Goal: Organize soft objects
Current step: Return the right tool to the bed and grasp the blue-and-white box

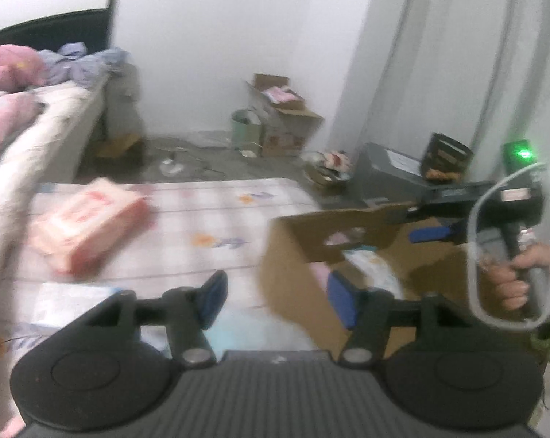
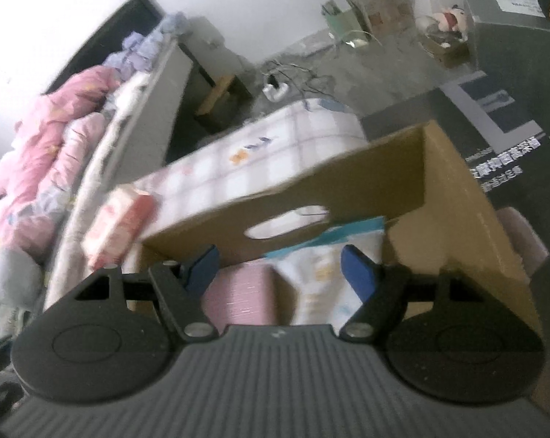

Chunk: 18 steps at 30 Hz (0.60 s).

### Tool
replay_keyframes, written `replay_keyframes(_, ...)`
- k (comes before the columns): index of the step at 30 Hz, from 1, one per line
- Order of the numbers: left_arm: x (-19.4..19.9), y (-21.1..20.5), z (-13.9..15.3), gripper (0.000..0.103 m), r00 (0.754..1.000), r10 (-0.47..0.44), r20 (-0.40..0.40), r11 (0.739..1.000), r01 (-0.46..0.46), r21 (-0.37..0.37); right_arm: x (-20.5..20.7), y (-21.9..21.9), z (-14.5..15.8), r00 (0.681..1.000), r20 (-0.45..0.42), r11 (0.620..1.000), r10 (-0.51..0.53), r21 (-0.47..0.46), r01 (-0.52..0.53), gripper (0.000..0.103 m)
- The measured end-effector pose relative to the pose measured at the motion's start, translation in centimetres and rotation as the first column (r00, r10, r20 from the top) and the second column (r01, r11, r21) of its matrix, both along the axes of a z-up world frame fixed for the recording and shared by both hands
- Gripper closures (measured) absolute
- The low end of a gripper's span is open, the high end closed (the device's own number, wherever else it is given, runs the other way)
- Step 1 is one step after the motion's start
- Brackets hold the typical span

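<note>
Both grippers, left (image 1: 275, 299) and right (image 2: 278, 270), gape empty above the box (image 2: 457, 200). The pink pack (image 1: 89, 219) lies on the mattress (image 1: 209, 211); probably light, squashy, best pinched across its narrow sides.

Dim, motion-blurred fisheye views; wall glare washes upper-left corners.

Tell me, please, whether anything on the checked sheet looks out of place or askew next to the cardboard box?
Yes: one pink pack lies alone and at a slant on the checked sheet, outside the cardboard box, where a pink pack and a white printed pack already sit. Both views are blurred, so finer detail is unclear.
</note>
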<state>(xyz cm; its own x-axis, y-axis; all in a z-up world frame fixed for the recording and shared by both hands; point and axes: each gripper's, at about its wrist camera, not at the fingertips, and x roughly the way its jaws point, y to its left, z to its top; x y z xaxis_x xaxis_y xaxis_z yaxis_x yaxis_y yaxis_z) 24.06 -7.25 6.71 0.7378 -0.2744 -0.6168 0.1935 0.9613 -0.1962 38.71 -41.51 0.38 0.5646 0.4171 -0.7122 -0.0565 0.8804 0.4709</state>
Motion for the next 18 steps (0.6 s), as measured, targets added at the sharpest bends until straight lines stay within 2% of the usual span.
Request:
replay_keyframes(6, -3.7, 7.2, -0.2, 0.037, 0.991, 0.136, 0.000, 0.990, -0.136, 0.020, -2.5, 5.7, 4.3, 0.992, 0.062, 0.992, 0.114, 0.045, -0.117, 0.029)
replay_keyframes(11, -4.8, 12.5, -1.4, 0.037, 0.968, 0.249, -0.032, 0.969, -0.248, 0.015, -3.0, 13.9, 7.3, 0.958, 0.097, 0.960, 0.268, 0.059, -0.275, 0.029)
replay_keyframes(14, -4.7, 15.1, -2.6, 0.038, 0.954, 0.294, -0.062, 0.956, -0.294, -0.003, -2.5, 19.6, 7.8, 0.926, 0.086, 0.925, 0.368, 0.063, -0.374, 0.030)
replay_keyframes(18, -3.9, 17.3, -4.5, 0.039, 0.943, 0.315, -0.106, 0.946, -0.321, -0.041, -1.0, 27.1, 6.4, 0.885, 0.015, 0.884, 0.464, 0.045, -0.465, 0.032)
